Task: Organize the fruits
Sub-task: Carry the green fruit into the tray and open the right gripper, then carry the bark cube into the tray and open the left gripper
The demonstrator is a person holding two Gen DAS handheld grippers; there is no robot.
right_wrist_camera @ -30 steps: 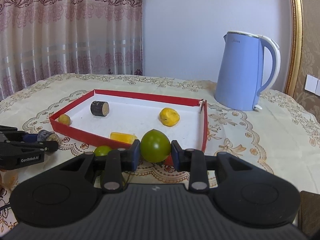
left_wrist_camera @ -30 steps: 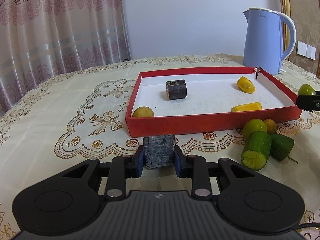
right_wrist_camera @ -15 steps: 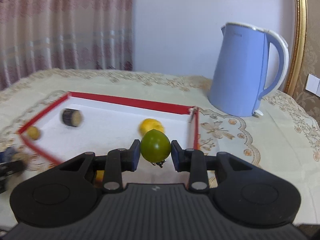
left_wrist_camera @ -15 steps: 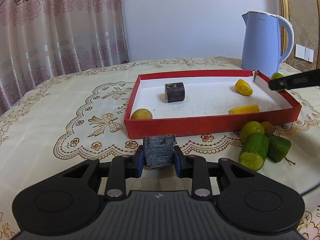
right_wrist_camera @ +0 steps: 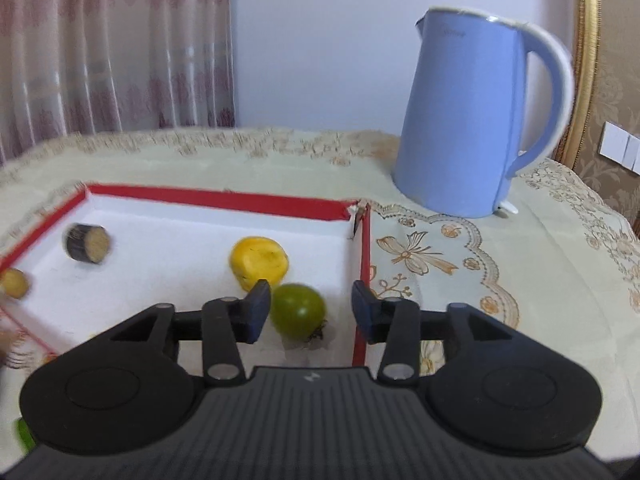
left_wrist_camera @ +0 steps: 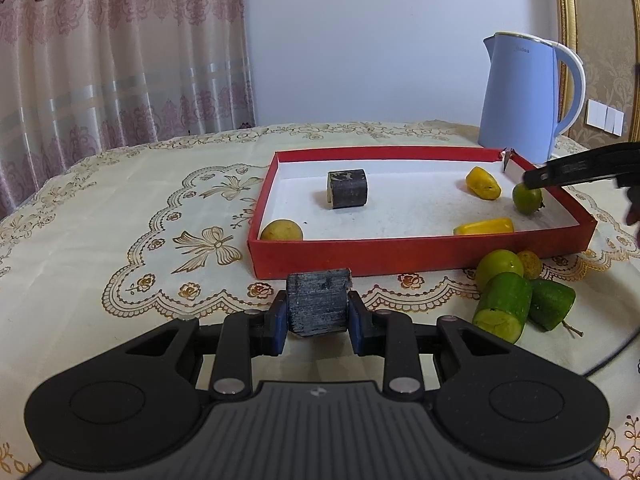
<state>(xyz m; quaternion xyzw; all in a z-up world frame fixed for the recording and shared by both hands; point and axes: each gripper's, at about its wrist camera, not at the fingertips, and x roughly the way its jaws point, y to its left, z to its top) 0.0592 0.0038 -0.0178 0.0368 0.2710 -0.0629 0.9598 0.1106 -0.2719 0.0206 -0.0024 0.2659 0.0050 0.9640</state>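
1. The right hand-held gripper [right_wrist_camera: 306, 309] is standing released, its jaws having just been opening; the green fruit [right_wrist_camera: 298, 311] is sitting between them on the white floor of the red tray [right_wrist_camera: 224, 200], touching neither pad clearly.
2. The green fruit is lying in the tray's near right corner, just beside the right wall and just in front of a yellow fruit [right_wrist_camera: 259, 261].
3. The left hand-held gripper [left_wrist_camera: 317, 317] is clenching a dark ridged chunk [left_wrist_camera: 318, 302] between its blue pads, hanging above the bench [left_wrist_camera: 120, 216] just in front of the tray's near wall.
4. Seen from the left wrist, the tray is holding a dark cylinder piece [left_wrist_camera: 347, 189] near its middle, a small round yellow fruit [left_wrist_camera: 281, 230] in its near left corner, and a long yellow piece [left_wrist_camera: 484, 226] by the near wall.
5. Outside the tray, at its near right corner, a cut green cucumber piece [left_wrist_camera: 502, 305], a second green piece [left_wrist_camera: 552, 309] and a round green fruit [left_wrist_camera: 498, 266] are lying clustered together on the patterned cloth.
6. A blue kettle [right_wrist_camera: 468, 120] is standing upright behind the tray's far right corner.
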